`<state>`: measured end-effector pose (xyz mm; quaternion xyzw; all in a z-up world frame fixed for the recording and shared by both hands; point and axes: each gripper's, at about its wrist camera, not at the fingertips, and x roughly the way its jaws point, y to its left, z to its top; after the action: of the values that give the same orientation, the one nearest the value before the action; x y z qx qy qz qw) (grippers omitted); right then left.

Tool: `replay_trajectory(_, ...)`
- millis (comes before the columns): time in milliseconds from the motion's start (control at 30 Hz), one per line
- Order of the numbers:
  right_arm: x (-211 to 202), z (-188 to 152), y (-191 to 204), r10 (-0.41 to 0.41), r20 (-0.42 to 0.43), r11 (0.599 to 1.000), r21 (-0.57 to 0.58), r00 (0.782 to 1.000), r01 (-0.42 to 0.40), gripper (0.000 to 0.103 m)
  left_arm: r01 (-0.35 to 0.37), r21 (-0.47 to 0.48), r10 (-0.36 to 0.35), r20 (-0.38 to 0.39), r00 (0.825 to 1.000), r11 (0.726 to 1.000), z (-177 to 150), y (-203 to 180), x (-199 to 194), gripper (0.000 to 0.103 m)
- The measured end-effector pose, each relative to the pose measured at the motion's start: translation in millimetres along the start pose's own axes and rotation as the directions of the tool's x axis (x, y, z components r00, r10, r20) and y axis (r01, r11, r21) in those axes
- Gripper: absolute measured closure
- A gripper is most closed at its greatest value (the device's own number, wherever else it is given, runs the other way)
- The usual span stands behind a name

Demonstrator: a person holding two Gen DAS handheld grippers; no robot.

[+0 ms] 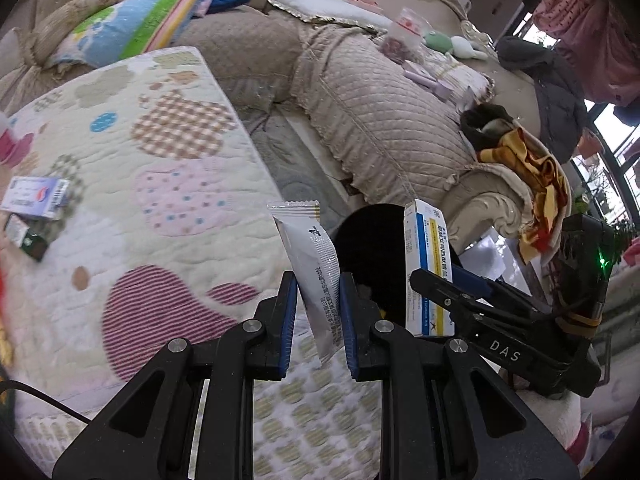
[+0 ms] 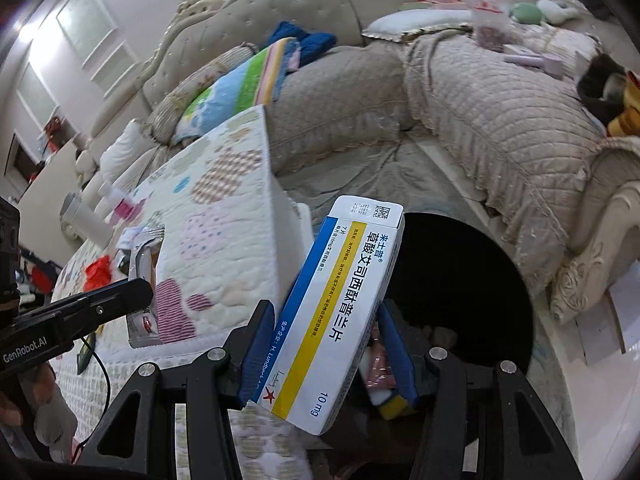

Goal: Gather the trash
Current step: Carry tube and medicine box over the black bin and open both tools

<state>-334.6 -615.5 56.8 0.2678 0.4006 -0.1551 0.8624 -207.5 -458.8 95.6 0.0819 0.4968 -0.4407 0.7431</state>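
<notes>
1. My left gripper (image 1: 318, 312): jaws clamped on a white sachet (image 1: 314, 264), which stands upright between the blue pads with its crimped top edge above them.
2. My right gripper (image 2: 326, 354): jaws clamped on a medicine box (image 2: 334, 320), white with a blue and a yellow stripe; the box is tilted, its barcode end pointing up and away from me.
3. Directly beyond both held items is the dark round mouth of a trash bin (image 2: 472, 280); a few discarded wrappers show at its bottom, just behind the right jaws.
4. In the left wrist view, the right gripper (image 1: 436, 280) and its box (image 1: 428, 268) sit just to the right of the sachet, over the bin (image 1: 372, 248).
5. In the right wrist view, the left gripper (image 2: 132, 298) enters from the left edge with the sachet (image 2: 144, 280) in it.
6. To the left of the bin is the table (image 1: 168, 184), covered by a quilted cloth with patchwork patterns.
7. Still on the table, well apart from the jaws: a blue-and-white box (image 1: 36, 196) and a small dark green packet (image 1: 26, 236) just beside it.
8. Behind the bin and table: a beige quilted sofa (image 1: 360, 104) carrying pillows and loose clutter.
</notes>
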Motion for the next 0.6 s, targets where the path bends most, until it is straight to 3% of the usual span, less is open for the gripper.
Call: replay_trajectory(600,6,1,-38,-0.073,-0.010,0.994,0.075,0.997,0.073,0.050,0.115,-0.029,-0.116,-0.042,0.992,0.993,8,-12,37,0.084)
